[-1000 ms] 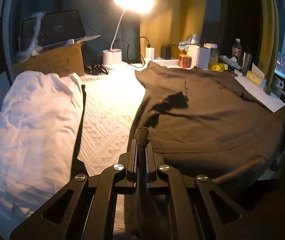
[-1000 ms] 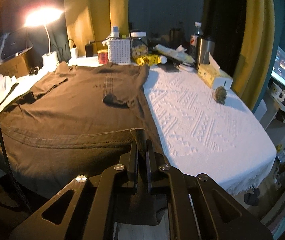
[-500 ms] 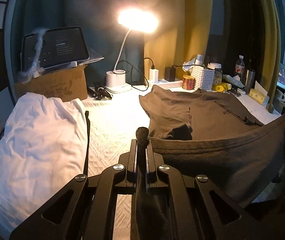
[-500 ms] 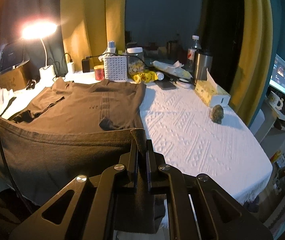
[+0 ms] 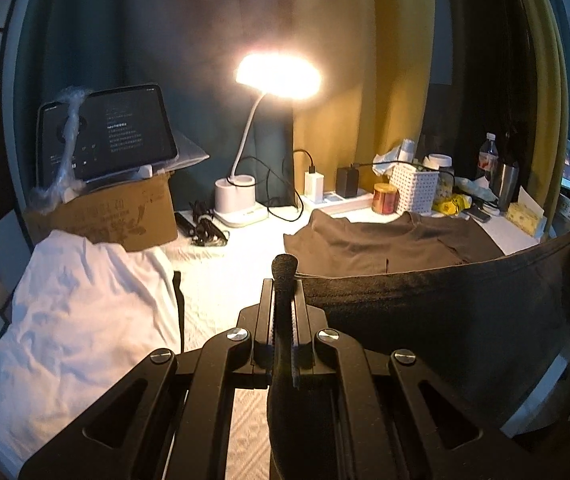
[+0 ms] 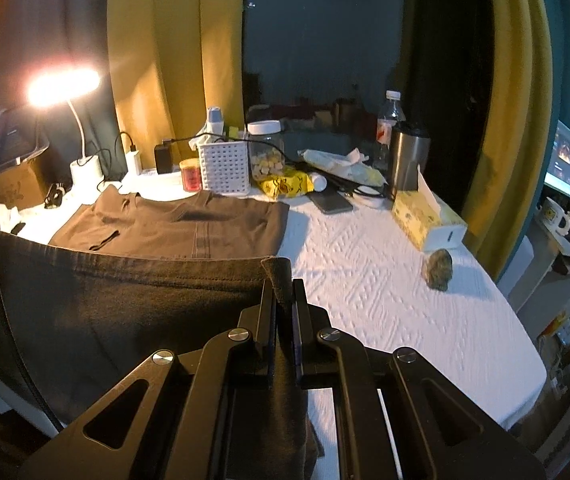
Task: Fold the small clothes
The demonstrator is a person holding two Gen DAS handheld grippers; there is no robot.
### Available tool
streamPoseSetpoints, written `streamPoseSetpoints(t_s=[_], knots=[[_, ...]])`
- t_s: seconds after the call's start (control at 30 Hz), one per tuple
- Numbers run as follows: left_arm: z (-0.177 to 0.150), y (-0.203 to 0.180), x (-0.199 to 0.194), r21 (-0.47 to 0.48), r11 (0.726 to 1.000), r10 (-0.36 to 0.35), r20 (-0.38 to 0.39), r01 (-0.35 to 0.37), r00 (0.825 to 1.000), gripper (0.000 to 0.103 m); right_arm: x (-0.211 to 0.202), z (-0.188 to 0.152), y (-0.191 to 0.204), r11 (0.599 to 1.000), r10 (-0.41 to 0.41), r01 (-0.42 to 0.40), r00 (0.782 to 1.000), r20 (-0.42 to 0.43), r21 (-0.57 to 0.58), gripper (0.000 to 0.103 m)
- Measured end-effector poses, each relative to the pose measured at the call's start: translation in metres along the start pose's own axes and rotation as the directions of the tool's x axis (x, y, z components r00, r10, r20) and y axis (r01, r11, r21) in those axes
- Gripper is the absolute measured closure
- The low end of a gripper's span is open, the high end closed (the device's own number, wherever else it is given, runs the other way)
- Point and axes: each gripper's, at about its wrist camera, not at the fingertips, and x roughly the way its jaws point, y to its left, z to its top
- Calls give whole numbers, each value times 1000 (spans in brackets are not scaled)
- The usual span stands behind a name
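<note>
1. Left gripper (image 5: 284, 280) pinches one corner of the brown shirt's (image 6: 165, 232) hem; right gripper (image 6: 283, 280) pinches the other. Hem hangs lifted between them, collar end flat toward the table's (image 6: 385, 280) far edge.
2. Risk: thin fabric slips from either pinch; hem drops crooked.
3. Risk: uneven carry skews the fold.
4. Risk: overshoot drags cloth into the basket (image 6: 225, 168) and jar (image 6: 265, 152).

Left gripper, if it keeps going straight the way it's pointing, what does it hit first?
Likely the white textured table cover, just ahead of the left gripper shut on the dark shirt. The lamp base lies farther on; depth is uncertain.
</note>
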Motion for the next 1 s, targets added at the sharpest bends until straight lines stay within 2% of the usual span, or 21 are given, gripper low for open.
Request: streamPoseSetpoints(t_s=[0.43, 1.0], knots=[[32, 4, 23, -30, 1000, 3, 43, -1, 999, 99, 32, 42, -5, 1000, 9, -8, 1000, 17, -18, 96], [66, 15, 81, -23, 1000, 12, 29, -11, 1000, 99, 98, 98, -1, 999, 18, -17, 999, 43, -29, 96]])
